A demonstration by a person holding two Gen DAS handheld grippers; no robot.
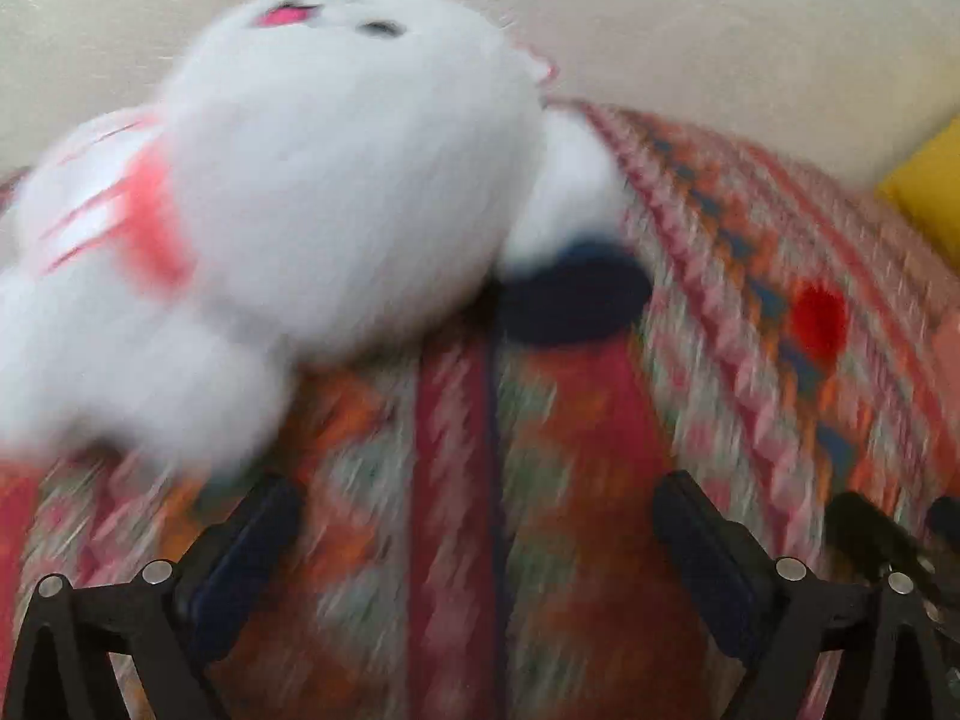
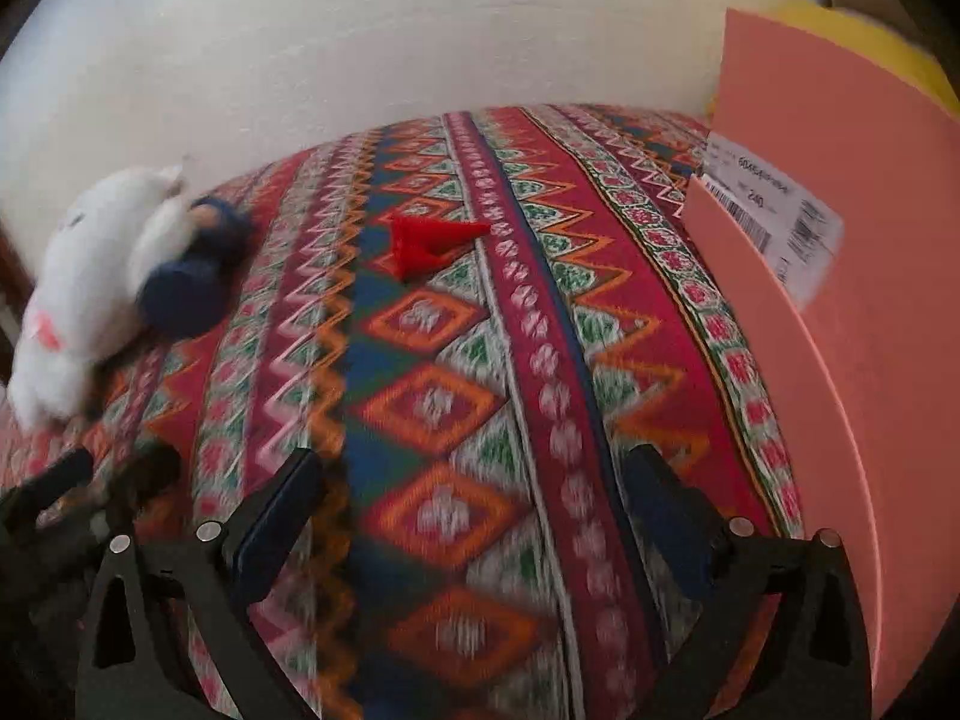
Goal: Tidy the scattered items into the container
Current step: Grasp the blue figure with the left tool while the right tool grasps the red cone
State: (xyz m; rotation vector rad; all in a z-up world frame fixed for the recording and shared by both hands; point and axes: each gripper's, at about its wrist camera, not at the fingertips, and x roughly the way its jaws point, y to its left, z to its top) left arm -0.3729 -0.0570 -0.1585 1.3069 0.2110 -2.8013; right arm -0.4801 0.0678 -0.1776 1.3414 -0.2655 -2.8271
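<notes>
Patterned cloth (image 2: 456,372) is spread over the whole work surface, and against it, at the right edge of the right wrist view, a pink box (image 2: 870,330) with a barcode label is stood; it is judged to be the container. A white plush toy (image 1: 288,192) is laid at the far left of the cloth, well apart from the box, and is seen large and blurred just ahead and left of the left gripper (image 1: 477,534). Touching its right side, a dark blue soft item (image 1: 570,300) is rested. A small red piece (image 2: 429,240) is seen between toy and box, straight ahead of the right gripper (image 2: 480,510), its pointed end turned toward the box. Both grippers are held with fingers spread wide and nothing between them. The plush is judged nearer the left gripper, the red piece nearer the right.
</notes>
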